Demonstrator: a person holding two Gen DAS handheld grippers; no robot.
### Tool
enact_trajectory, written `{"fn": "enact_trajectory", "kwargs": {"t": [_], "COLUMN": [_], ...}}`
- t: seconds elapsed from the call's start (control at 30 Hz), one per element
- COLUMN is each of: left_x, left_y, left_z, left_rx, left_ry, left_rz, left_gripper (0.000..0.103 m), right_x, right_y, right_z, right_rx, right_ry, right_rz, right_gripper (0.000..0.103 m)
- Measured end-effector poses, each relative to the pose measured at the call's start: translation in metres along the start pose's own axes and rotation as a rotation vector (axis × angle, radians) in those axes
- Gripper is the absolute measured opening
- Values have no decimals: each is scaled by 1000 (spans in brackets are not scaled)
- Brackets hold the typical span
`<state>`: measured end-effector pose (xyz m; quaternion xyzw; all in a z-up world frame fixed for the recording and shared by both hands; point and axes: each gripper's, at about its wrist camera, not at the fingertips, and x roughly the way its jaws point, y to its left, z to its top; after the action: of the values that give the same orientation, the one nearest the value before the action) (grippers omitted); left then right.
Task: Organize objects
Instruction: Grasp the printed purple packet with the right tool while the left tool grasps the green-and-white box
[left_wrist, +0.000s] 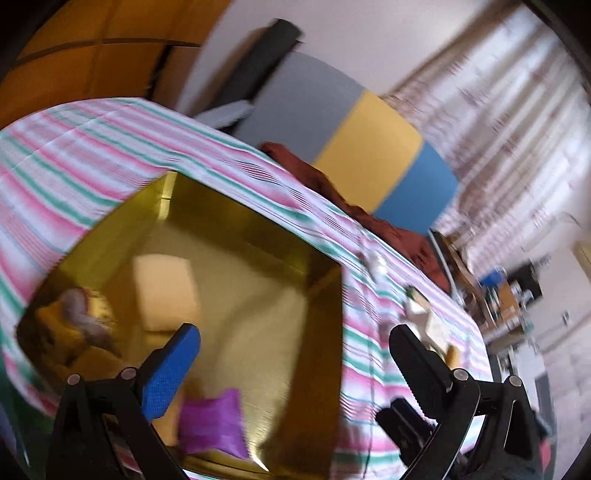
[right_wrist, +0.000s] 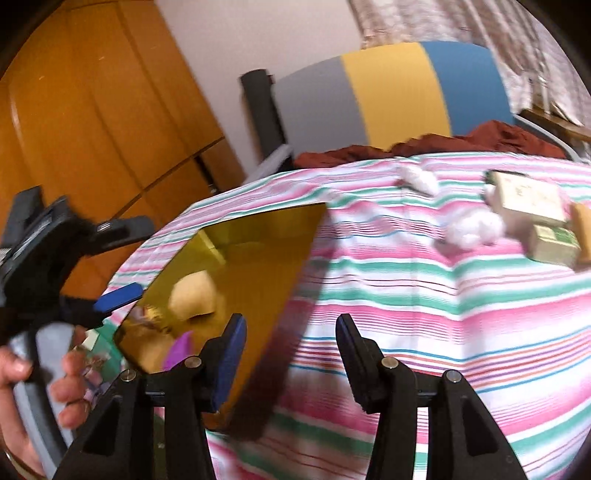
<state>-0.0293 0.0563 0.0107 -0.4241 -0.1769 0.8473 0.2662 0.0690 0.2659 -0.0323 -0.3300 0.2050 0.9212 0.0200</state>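
Looks maybe halfway. The gold box (left_wrist: 221, 266) already has a white block (left_wrist: 166, 291), a purple packet (left_wrist: 212, 424) and some blurry bits (can't tell what). Still out on the striped cloth (right_wrist: 406, 295), up around 2 o'clock from the box: cotton balls (right_wrist: 472, 227) and small cartons (right_wrist: 532, 199). Left gripper (left_wrist: 291, 354) and right gripper (right_wrist: 291, 347) both gape, nothing held.

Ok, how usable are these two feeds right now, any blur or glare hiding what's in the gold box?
Left wrist view: heavy motion smear; the gold box is mirror-shiny, so its reflections confuse the purple packet and the white block inside it. Right wrist view: less smeared; cotton tufts and small cartons stay readable on the striped cloth. Fisheye bends both pictures' edges.
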Motion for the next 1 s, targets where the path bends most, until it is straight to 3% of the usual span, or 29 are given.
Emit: {"fn": "enact_trajectory", "kwargs": {"t": [0.3, 0.53, 0.77, 0.87, 1.0], "left_x": [19, 30, 36, 40, 47], "left_y": [-58, -87, -110, -117, -123], "left_z": [-39, -68, -97, -106, -118], "left_rx": [228, 333, 404, 421, 406], "left_ry": [82, 144, 200, 218, 241], "left_rz": [-69, -99, -135, -136, -137], "left_gripper": [103, 103, 103, 103, 103], "right_x": [-10, -37, -89, -97, -87], "right_y": [-60, -130, -228, -255, -286], "right_z": [-13, -21, 6, 24, 45], "right_rx": [77, 144, 359, 390, 407], "right_ry": [36, -7, -169, -202, -179], "right_rz": [-144, -380, -599, -639, -648], "right_gripper": [51, 51, 51, 52, 53]}}
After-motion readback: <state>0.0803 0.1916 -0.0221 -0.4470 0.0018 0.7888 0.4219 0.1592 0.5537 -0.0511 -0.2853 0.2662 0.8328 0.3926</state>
